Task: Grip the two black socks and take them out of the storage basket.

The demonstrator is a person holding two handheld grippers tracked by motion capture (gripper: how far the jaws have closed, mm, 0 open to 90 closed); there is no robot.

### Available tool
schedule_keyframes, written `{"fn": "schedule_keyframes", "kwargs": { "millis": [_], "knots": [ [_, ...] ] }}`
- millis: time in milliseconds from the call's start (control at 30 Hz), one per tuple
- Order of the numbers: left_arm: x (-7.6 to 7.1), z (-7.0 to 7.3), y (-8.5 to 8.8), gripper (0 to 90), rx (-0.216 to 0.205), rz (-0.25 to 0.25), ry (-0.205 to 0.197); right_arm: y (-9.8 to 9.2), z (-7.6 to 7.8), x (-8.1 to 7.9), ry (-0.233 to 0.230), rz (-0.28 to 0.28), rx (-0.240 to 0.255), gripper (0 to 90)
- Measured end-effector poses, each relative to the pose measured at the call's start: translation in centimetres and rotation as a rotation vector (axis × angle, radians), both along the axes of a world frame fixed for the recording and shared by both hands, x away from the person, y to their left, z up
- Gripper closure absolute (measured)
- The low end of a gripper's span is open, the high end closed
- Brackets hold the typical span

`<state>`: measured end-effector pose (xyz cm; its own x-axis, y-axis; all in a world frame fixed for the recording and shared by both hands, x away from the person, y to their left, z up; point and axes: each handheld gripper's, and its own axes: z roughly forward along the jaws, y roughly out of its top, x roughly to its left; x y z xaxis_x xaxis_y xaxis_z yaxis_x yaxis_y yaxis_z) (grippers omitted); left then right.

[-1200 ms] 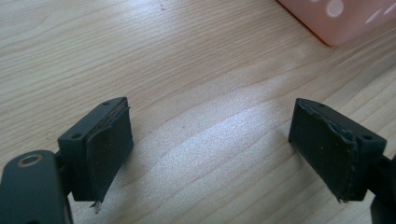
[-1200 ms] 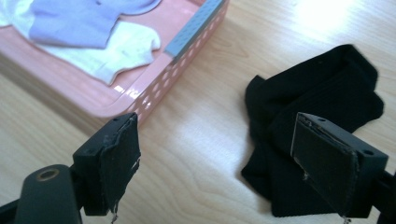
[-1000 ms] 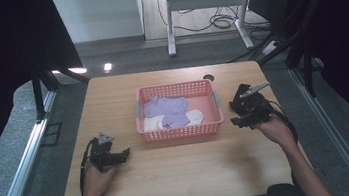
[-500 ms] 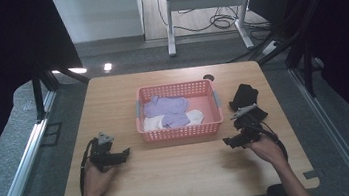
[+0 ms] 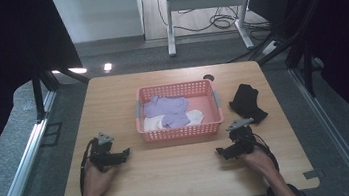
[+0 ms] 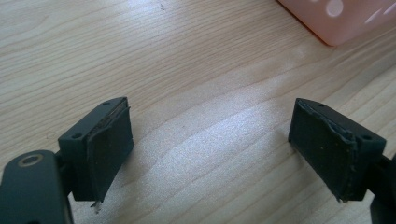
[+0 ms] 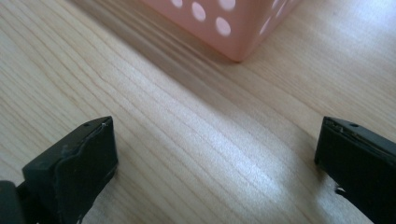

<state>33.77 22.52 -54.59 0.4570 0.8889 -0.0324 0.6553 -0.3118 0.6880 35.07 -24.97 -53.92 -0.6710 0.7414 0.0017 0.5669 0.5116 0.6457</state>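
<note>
Perforated pink plastic basket (image 5: 181, 127), grained wooden table (image 5: 171, 169)

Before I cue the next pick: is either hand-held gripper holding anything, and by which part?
Nothing is held. The left hand-held gripper and the right hand-held gripper both stand open over bare table.

The near half of the table (image 5: 181, 172) is bare wood between the left gripper (image 5: 124, 153) and the right gripper (image 5: 220, 152), so a pass across it meets nothing. The pink basket (image 5: 182, 132) stands mid-table and blocks the way forward. A black cloth (image 5: 246, 102) lies just right of it. Bare strips run along the basket's left side and behind it.
</note>
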Motion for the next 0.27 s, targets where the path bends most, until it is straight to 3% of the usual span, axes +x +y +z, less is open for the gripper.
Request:
{"fn": "schedule_keyframes", "kwargs": {
  "millis": [100, 267],
  "knots": [
    [0.0, 0.0, 0.0, 13.5, 0.0, 0.0, 0.0, -0.23, -0.25, -0.1, -0.026, 0.003, 0.02, 0.0],
    [0.0, 0.0, -0.01, 13.5, 0.0, 0.0, 0.0, -0.22, -0.32, -0.1, -0.031, 0.0, 0.029, 0.0]
  ]
}}
